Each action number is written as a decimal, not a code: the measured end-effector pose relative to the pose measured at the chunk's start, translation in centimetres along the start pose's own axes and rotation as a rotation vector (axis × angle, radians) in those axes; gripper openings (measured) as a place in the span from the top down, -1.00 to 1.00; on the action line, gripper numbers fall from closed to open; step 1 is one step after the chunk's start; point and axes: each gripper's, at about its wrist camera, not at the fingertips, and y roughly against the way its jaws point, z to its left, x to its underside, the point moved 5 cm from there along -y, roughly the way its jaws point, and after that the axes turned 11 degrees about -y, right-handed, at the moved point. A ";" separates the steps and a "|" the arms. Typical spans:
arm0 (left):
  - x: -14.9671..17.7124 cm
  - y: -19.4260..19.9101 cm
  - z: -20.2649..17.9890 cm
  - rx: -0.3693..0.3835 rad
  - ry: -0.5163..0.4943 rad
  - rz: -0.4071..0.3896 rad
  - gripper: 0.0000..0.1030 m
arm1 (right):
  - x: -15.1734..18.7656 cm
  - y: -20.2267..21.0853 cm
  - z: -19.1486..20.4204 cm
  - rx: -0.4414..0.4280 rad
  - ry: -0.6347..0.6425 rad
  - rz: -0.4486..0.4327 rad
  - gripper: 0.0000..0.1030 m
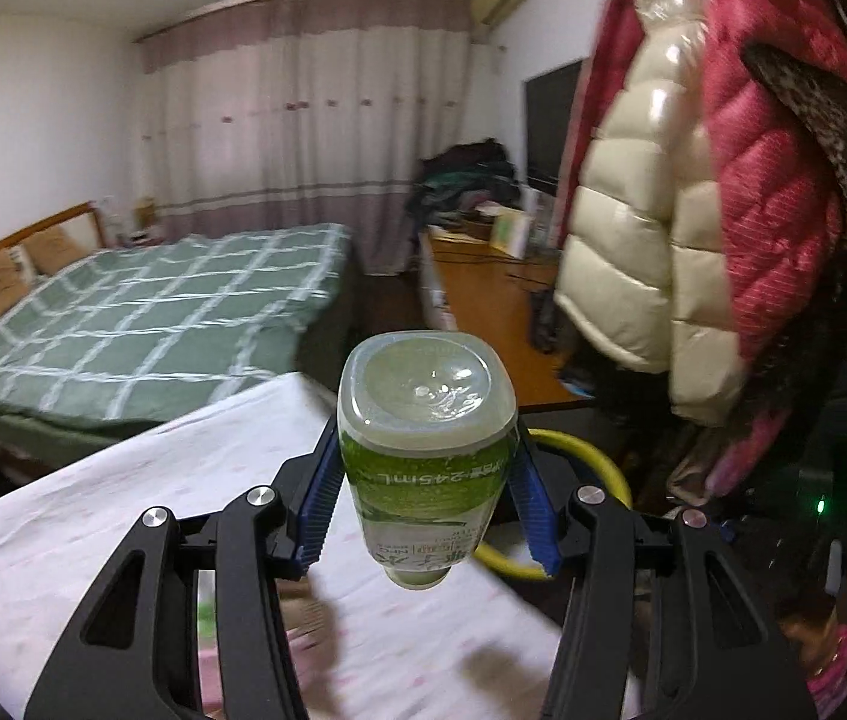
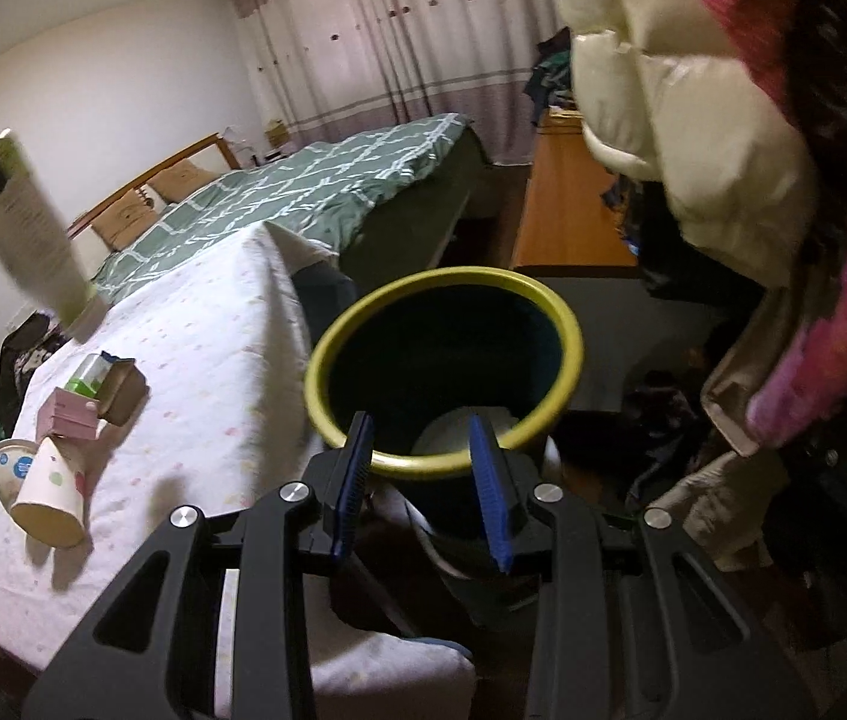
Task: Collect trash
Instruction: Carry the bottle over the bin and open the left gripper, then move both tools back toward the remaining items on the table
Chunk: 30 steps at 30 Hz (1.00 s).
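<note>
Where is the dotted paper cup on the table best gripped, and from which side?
Grip the dotted paper cup across its side wall, mid-length, coming from above. It lies on its side with the mouth toward the camera; a second cup lies close beside it.

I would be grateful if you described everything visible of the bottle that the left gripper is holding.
The bottle is clear plastic with a green printed label, and looks empty. Its squarish base faces the left wrist camera, the neck end pointing back toward the left gripper. The blue ribbed jaws clamp its two sides; nothing else touches it. It hangs above the white tablecloth.
</note>
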 end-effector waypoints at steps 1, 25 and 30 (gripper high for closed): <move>-0.5 -1.4 -1.2 0.022 -0.010 0.009 -0.02 | 0.2 0.0 -0.4 0.003 -0.006 0.001 0.37; 1.9 -11.9 -9.4 0.109 -0.007 0.137 -0.76 | 1.3 -0.6 -3.6 0.042 -0.063 0.018 0.12; 3.7 -7.1 -5.9 0.074 0.065 0.122 -0.84 | 1.9 -1.1 -1.4 0.014 -0.027 0.040 0.12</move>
